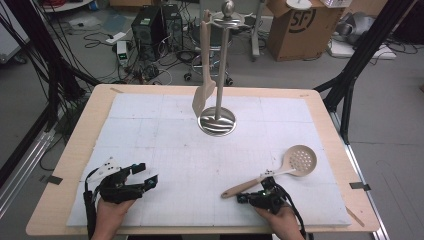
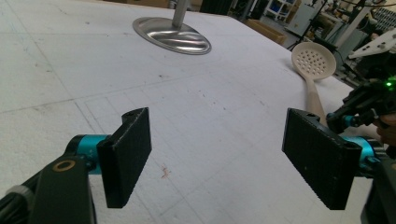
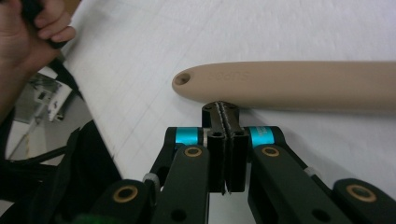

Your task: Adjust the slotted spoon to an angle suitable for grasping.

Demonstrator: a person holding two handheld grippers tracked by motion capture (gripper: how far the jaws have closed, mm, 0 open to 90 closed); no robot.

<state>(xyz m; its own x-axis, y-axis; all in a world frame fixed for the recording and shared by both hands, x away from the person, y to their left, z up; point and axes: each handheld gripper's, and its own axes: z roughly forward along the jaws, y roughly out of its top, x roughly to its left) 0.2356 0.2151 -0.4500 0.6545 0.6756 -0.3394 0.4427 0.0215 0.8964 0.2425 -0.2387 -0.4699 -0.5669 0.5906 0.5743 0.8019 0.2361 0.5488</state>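
High view: your right hand-held gripper (image 1: 257, 192) sits at the near right of the white foam-covered surface (image 1: 150, 130), jaws pressed flat together w/ nothing between them. Its tips lie just beside the handle of the beige plastic slotted spoon (image 1: 280, 172); whether they touch the handle can't be told. The spoon lies flat on the surface, round perforated bowl toward the far right, handle end w/ hanging hole toward the near middle.

Right gripper view: closed jaws meet the spoon handle (image 3: 289, 86) near its holed end, from the side.

Your left hand-held gripper (image 1: 142, 175) rests at the near left, well apart from the spoon, jaws wide open & empty; left gripper view: both pads (image 2: 128, 154) spread over bare foam.

Far centre: polished metal utensil stand w/ round base (image 1: 218, 121), a beige spatula (image 1: 204, 75) hanging from its top.
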